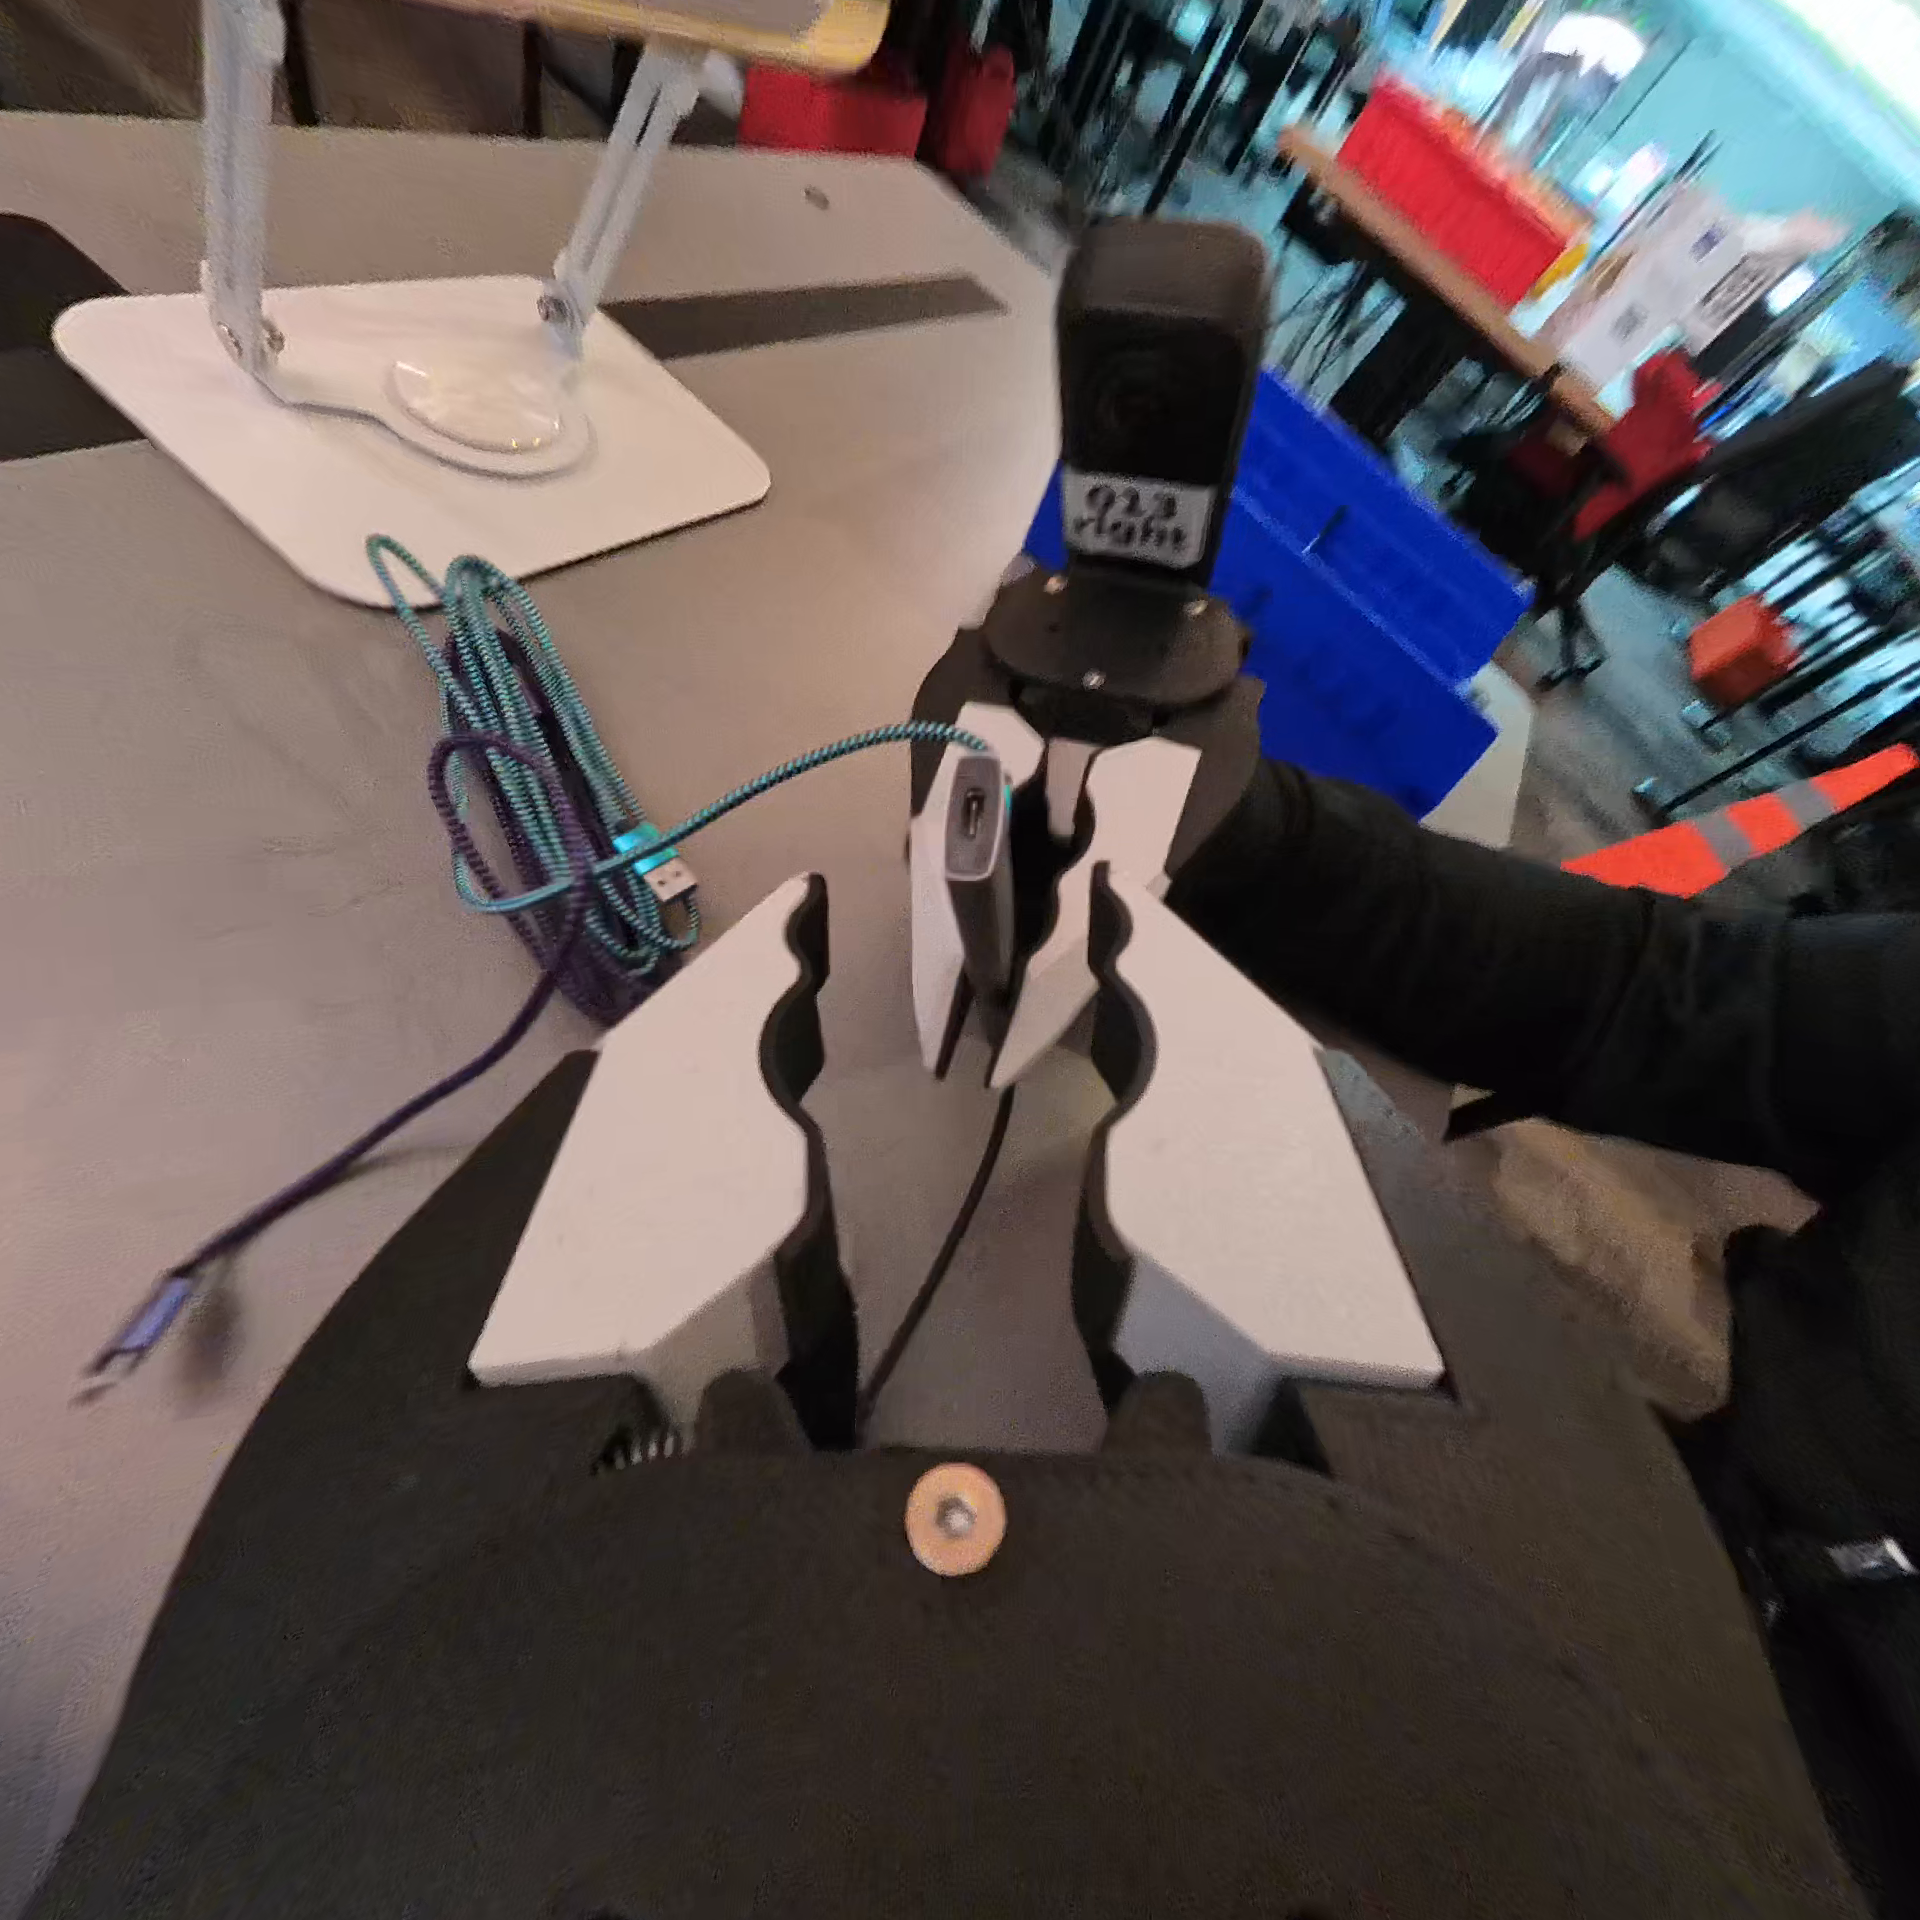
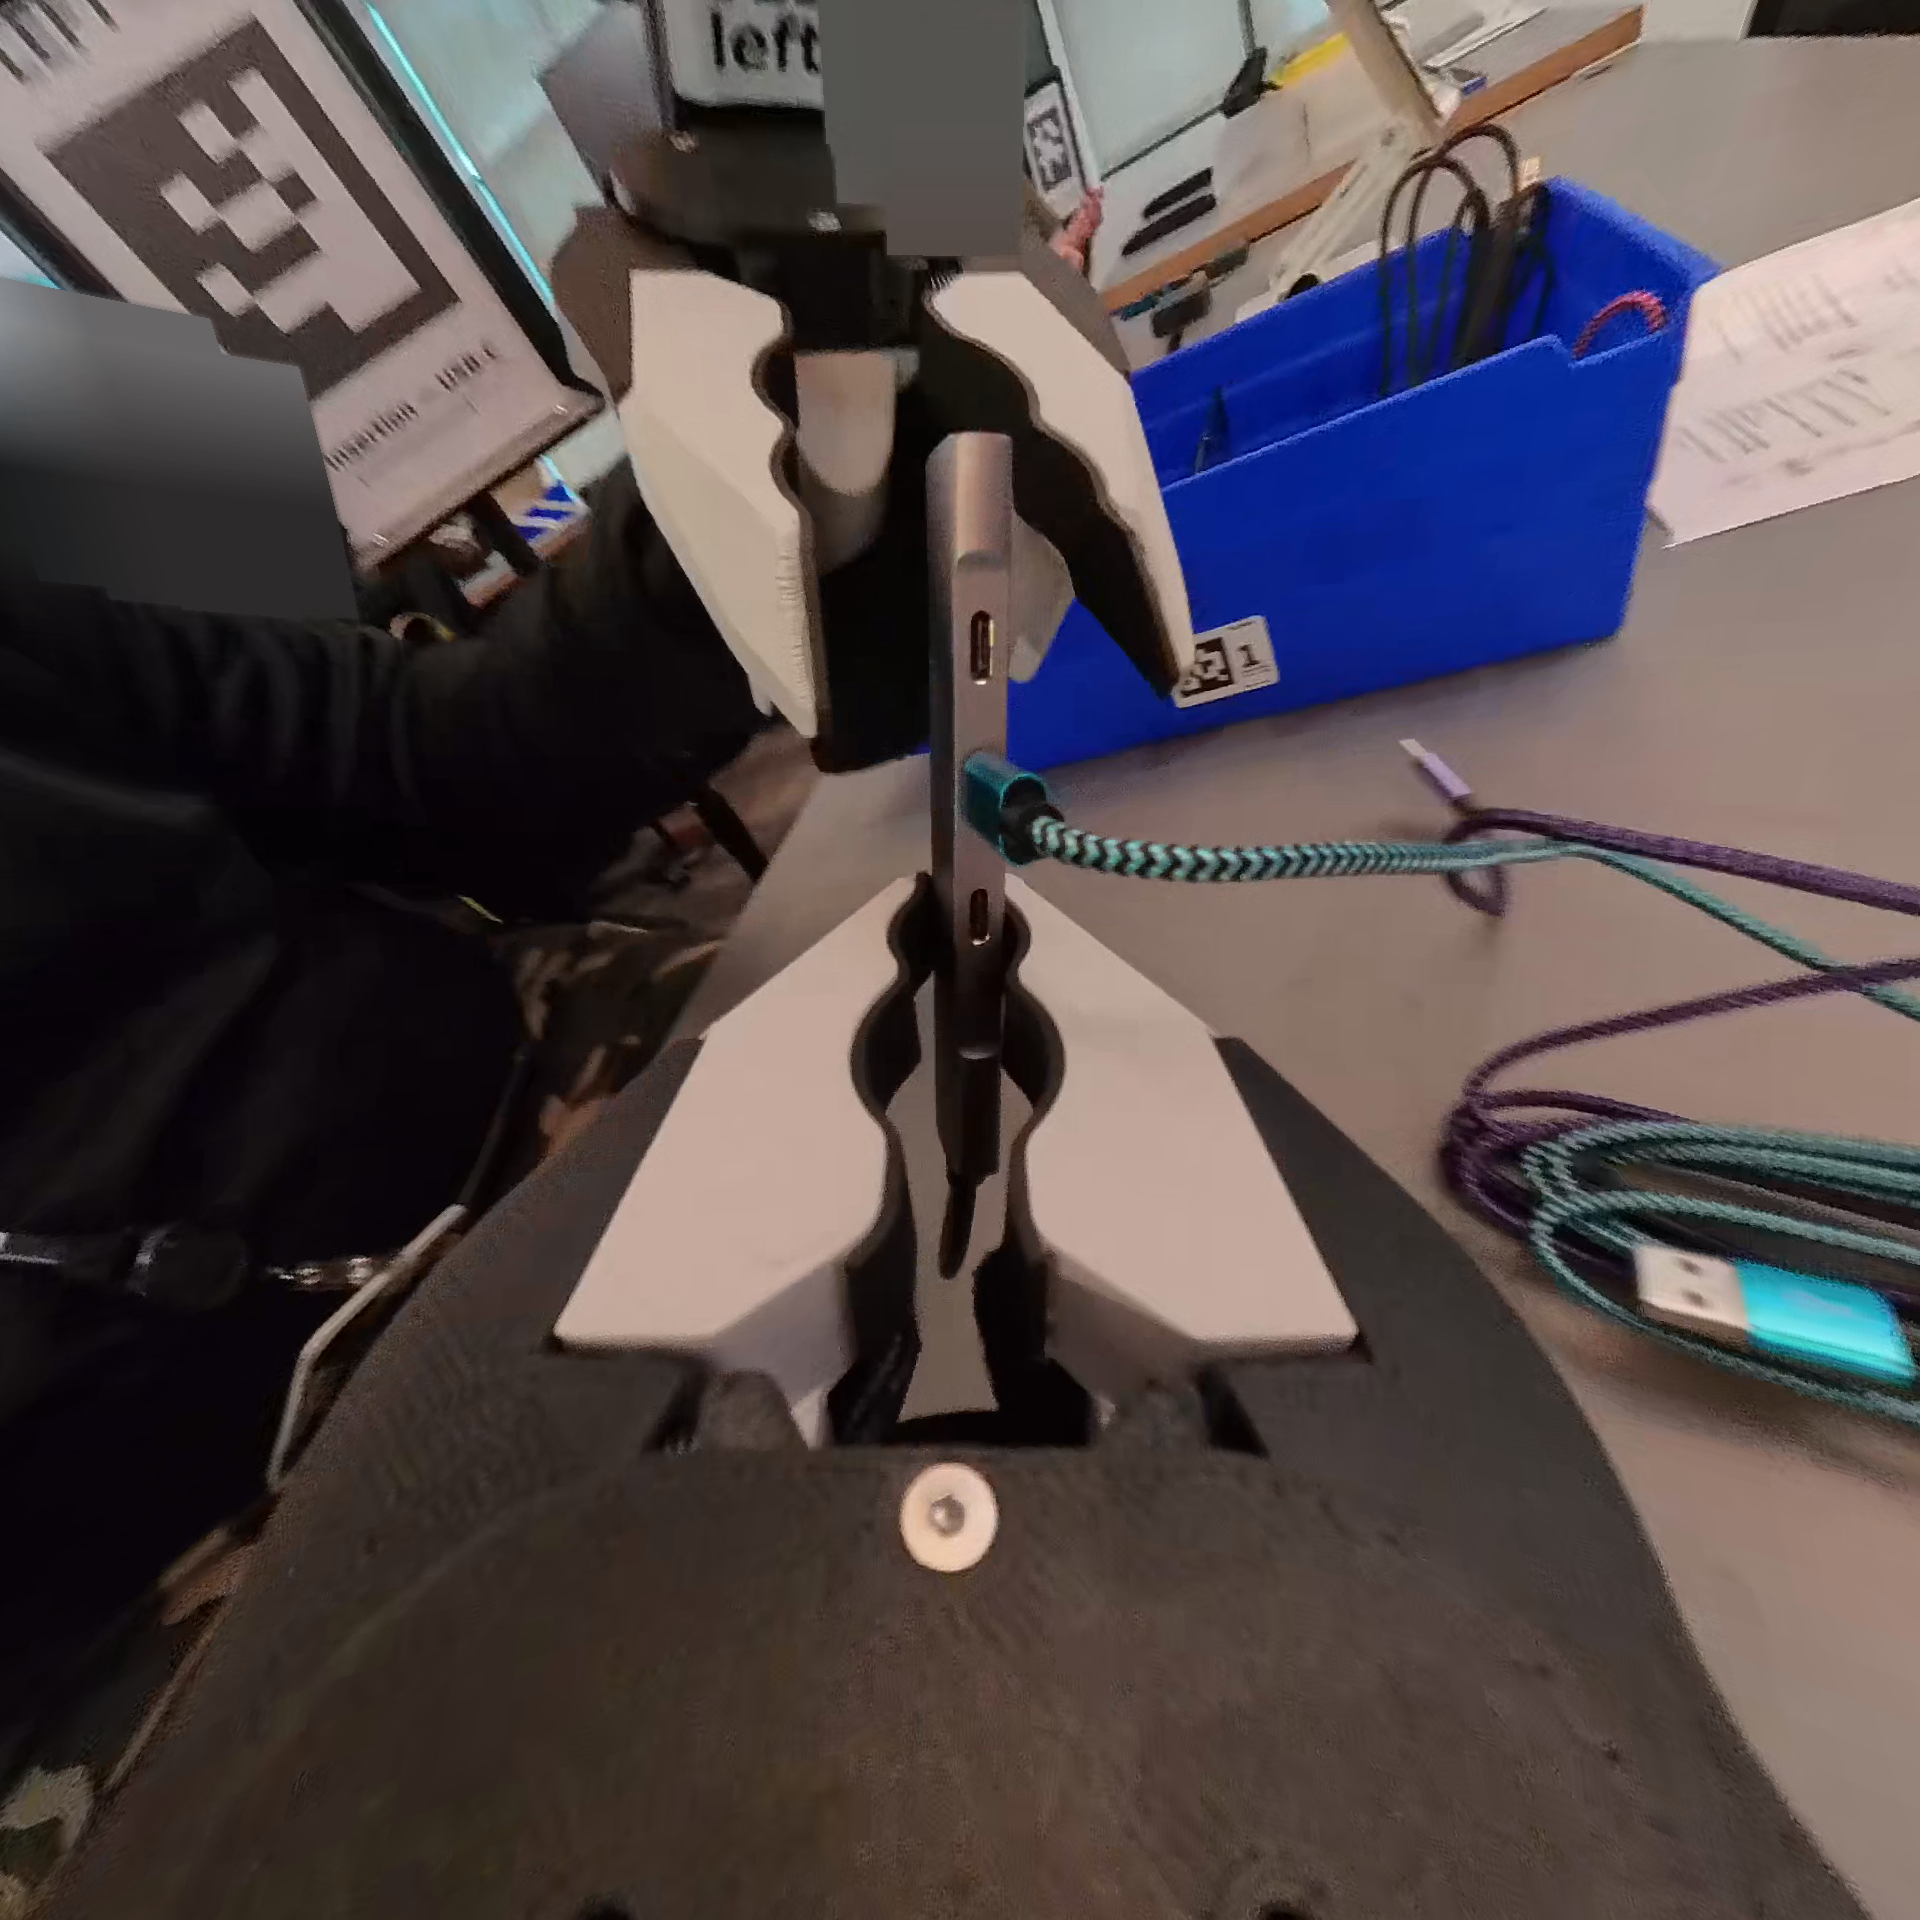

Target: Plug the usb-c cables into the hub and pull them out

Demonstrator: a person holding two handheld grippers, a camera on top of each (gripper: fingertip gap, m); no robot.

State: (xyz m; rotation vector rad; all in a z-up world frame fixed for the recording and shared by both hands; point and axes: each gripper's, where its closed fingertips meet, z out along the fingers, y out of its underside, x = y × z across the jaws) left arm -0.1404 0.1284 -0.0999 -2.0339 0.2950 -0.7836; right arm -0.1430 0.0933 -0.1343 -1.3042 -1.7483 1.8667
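The right claw point(image 2: 961, 914) is clamped on the lower end of the grey hub point(image 2: 971, 727), holding it on edge above the tabletop point(image 2: 1455, 665) with its row of ports facing the cables. The teal cable point(image 2: 1247, 860) is already seated in the middle port, its plug point(image 2: 992, 805) flush against the hub's edge, while the ports above and below it are empty. The left claw point(image 1: 956, 914) stands spread and holds nothing, its tips on either side of the hub's far end. The purple cable point(image 1: 364, 1143) lies loose on the tabletop, apart from the hub; one of its plugs point(image 1: 145, 1330) rests near the left claw's side and its slack is coiled with the teal cable's beside a white stand point(image 1: 416, 436). By my reading, one insertion is done and the second is due. The next move asks the left claw to drop to the purple plug, pinch it squarely by its shell, and bring it level with a free port, while the right claw keeps the hub steady against the push. Should the plug be gripped crooked, it may well scrape the port's mouth rather than enter.
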